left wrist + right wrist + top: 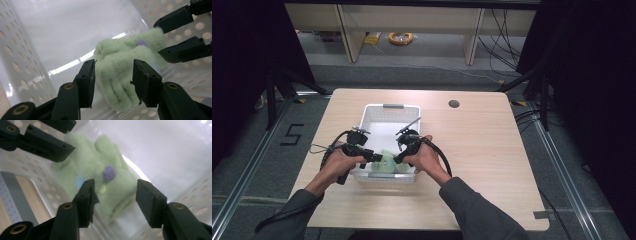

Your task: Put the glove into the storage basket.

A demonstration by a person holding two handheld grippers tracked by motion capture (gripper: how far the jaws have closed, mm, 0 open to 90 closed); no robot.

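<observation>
A fluffy pale-green glove [117, 72] with small purple, blue and yellow pompoms lies crumpled in the lower centre, inside the white perforated basket [377, 117].

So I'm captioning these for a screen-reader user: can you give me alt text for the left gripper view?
A fluffy pale green glove with a small purple pompom lies in a white perforated basket, sitting between the open black jaws of the left tool. The right tool, also open, reaches toward the glove from the upper right.
</observation>
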